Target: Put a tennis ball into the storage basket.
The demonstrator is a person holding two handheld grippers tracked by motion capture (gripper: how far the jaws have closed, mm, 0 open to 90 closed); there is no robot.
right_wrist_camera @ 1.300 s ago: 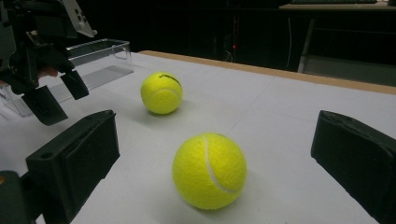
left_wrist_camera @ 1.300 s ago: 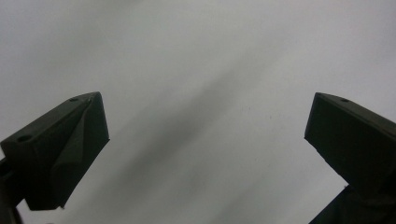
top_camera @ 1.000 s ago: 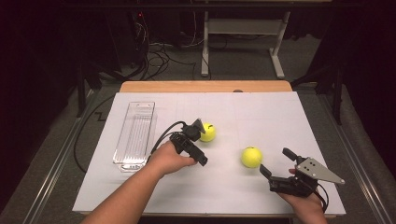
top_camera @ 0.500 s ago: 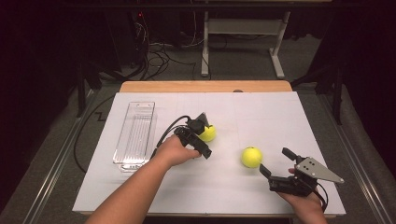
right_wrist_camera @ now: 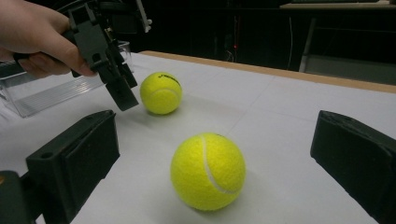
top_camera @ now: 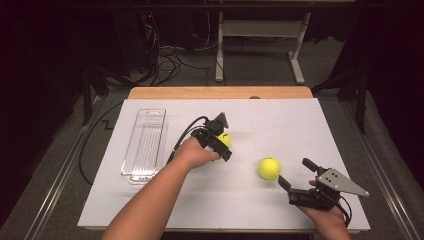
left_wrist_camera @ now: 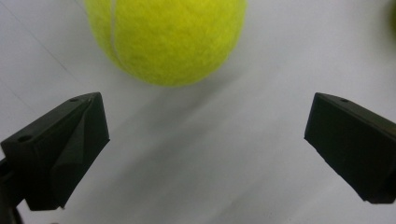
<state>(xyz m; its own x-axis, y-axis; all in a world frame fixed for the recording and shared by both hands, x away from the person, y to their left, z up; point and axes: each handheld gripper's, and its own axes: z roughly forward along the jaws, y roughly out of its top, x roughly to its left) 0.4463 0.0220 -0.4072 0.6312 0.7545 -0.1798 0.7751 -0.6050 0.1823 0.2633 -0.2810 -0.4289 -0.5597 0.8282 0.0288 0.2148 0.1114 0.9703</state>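
Cut off at the top edge of the left gripper view: tennis ball (left_wrist_camera: 166,39). Half hidden behind left gripper (top_camera: 223,140) from above.

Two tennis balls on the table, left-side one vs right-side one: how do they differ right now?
The left tennis ball lies farther back, beside the left gripper, whose open jaws hang just short of it. The right tennis ball lies nearer the person, apart from the right gripper and in front of its open jaws. Both are yellow-green, resting on the white table, ungrasped.
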